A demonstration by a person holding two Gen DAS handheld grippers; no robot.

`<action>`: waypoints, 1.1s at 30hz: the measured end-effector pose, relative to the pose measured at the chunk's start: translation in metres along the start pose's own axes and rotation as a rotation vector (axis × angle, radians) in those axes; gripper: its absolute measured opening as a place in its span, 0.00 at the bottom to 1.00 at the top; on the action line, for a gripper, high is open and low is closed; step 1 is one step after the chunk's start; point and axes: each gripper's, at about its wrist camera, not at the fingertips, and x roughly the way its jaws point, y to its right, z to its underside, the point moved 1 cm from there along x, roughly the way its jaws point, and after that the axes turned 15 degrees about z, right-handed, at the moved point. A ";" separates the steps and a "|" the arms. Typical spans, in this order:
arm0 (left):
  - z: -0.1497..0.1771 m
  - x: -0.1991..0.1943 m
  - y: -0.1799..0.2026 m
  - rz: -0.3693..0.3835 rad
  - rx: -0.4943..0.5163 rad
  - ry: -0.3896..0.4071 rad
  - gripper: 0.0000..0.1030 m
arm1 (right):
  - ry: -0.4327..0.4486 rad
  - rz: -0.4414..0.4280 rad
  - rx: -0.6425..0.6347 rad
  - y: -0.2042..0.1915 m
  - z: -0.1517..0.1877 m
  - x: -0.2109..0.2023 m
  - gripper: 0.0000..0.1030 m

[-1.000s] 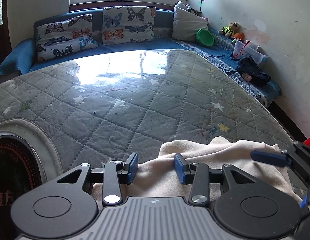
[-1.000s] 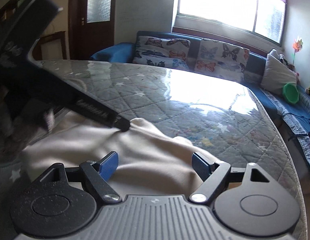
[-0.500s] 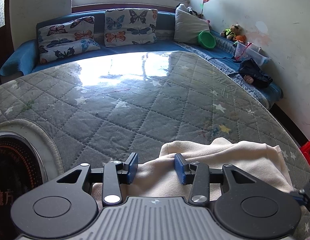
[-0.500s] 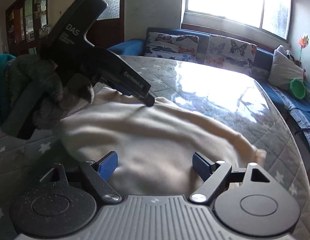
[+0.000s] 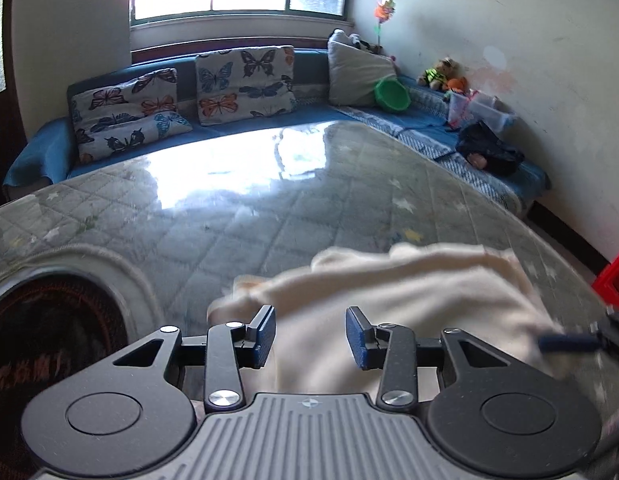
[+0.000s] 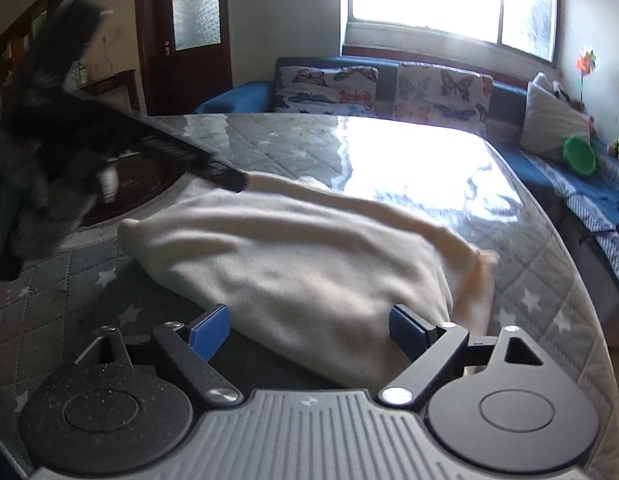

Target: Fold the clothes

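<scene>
**Desk:** Where is the garment on your screens?

**Me:** The cream fleece garment (image 6: 301, 256) lies in a soft folded heap on the grey quilted star-print table cover (image 6: 541, 280). It fills the middle of my right wrist view and the lower centre to lower right of my left wrist view (image 5: 409, 292).

**Desk:** And your left gripper?

**Me:** My left gripper (image 5: 310, 336) has its blue pads spread, with the cloth lying in the gap between them. The picture is blurred there, so I cannot tell whether either pad touches the fabric. In the right wrist view that same tool is the dark blurred shape at upper left, its tip against the far edge of the cloth.

**Desk:** The right one?

**Me:** My right gripper (image 6: 309, 328) is spread wide, pads on either side of the near edge of the heap, clamping nothing.

**Desk:** Anything else around?

**Me:** A round dark mat with a pale border (image 5: 49, 320) lies at the lower left of the left view. Behind the table, two butterfly-print cushions (image 5: 245, 80) lean on a blue bench sofa (image 5: 237, 132) under the window, with a green plastic bowl (image 5: 391, 94) towards the upper right.
</scene>
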 end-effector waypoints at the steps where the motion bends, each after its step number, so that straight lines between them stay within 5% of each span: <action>1: 0.006 -0.003 0.002 -0.006 0.009 -0.006 0.39 | -0.001 0.004 0.003 0.001 0.002 -0.001 0.86; 10: 0.037 -0.011 0.009 -0.037 0.038 -0.020 0.41 | -0.012 0.022 0.021 0.006 0.008 -0.004 0.86; 33: 0.046 -0.030 0.010 -0.047 0.015 0.005 0.43 | -0.012 0.019 0.041 0.007 0.010 -0.006 0.86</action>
